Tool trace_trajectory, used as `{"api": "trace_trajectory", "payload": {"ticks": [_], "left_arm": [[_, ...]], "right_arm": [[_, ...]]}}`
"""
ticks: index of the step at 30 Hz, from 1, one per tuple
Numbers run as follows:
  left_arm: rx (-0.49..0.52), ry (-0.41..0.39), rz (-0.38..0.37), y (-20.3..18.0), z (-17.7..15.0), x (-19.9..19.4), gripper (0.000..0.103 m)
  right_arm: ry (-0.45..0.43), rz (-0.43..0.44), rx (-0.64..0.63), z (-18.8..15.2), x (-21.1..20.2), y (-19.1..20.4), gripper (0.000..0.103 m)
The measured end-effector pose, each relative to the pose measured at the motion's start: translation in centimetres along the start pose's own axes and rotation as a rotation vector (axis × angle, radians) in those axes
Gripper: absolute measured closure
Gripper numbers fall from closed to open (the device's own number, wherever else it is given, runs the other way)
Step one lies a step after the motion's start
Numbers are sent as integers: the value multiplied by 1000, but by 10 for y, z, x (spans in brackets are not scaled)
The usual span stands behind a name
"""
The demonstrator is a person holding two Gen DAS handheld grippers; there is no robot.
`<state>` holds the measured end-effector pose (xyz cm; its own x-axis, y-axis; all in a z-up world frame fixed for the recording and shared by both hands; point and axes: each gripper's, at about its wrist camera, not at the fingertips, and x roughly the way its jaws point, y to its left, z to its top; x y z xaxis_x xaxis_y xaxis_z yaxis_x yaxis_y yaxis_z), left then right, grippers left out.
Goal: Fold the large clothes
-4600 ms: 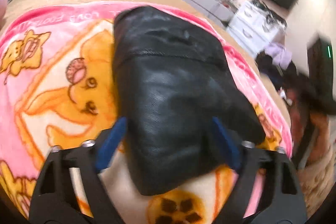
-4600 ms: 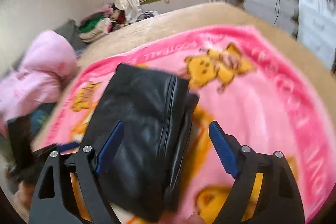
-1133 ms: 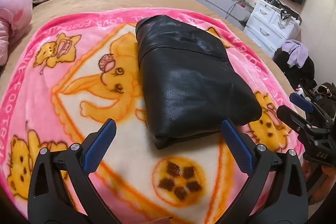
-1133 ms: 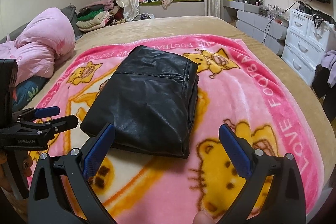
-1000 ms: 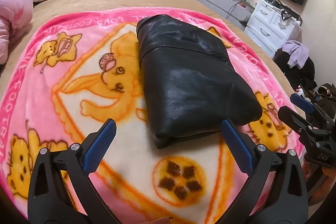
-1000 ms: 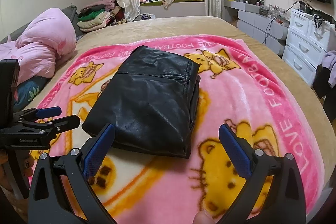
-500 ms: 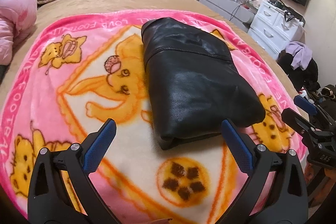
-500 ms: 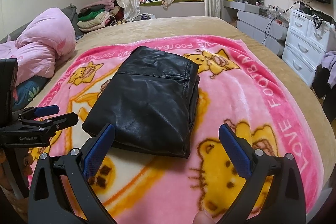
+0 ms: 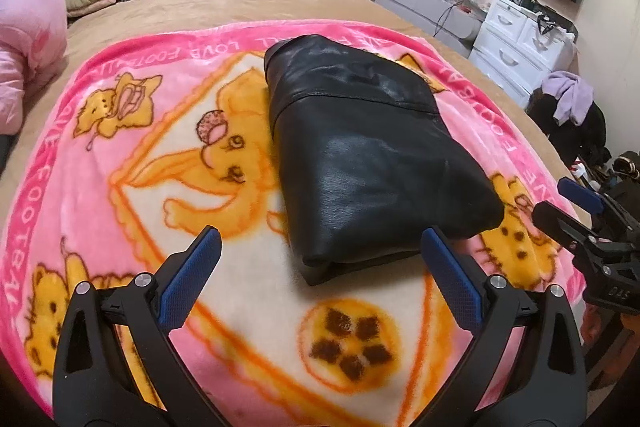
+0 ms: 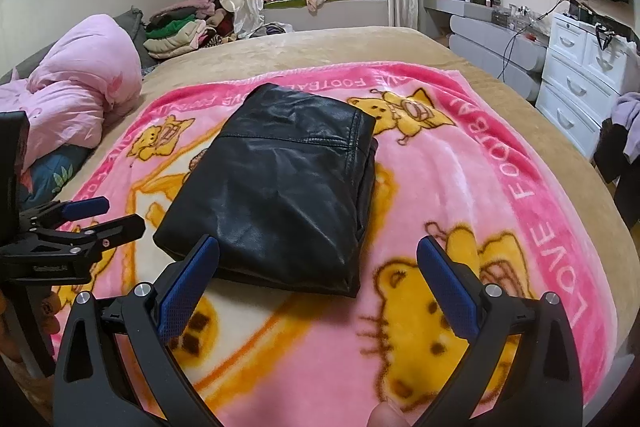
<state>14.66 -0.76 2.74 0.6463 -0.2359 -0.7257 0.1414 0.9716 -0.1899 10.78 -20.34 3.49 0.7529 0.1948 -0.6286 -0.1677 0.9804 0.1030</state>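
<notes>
A black leather garment (image 9: 372,155) lies folded into a thick rectangle on a pink cartoon blanket (image 9: 120,155); it also shows in the right wrist view (image 10: 280,187). My left gripper (image 9: 320,259) is open and empty, held back above the blanket just short of the garment's near edge. My right gripper (image 10: 318,263) is open and empty, also just short of the garment. Each gripper shows in the other's view: the right one at the right edge (image 9: 588,211), the left one at the left edge (image 10: 80,219).
The blanket (image 10: 500,187) lies on a tan bed (image 10: 320,47). A pink duvet (image 10: 72,99) is bunched at the left. White drawers (image 10: 584,75) and a chair with clothes (image 9: 568,107) stand to the right. Clothes piles (image 10: 180,27) lie near the window.
Both grippers have drawn back from the folded garment since 4.6 s ago, when they were over it. Over the last second the left view has shifted slightly; the garment has not moved.
</notes>
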Motion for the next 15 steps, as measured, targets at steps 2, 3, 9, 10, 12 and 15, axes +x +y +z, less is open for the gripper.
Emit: {"api": "trace_trajectory", "payload": {"ticks": [2,3,9,10,12,15], "left_arm": [[2,8,-10,-1,0,1,9],[2,11,-13,-1,-1,1,9],[-12,-4,-14,0,1,-4,9],[-20,-4,-10,3,1,-4,9],[-40,14,-2,17,-3,-3,9],[-73,24,51,53,-11,-5,9]], "right_arm": [[1,-1,8,-1,-1,-3,4],[1,-3,10,-2,-1,-4,4],[-12,-10,64,-9,-17,-25,4],[-18,-20,78,-12,-21,-31,4],[-29,-55,110,-20,-31,-50,5],[-34,-204,204,-46,-54,-108,5]]}}
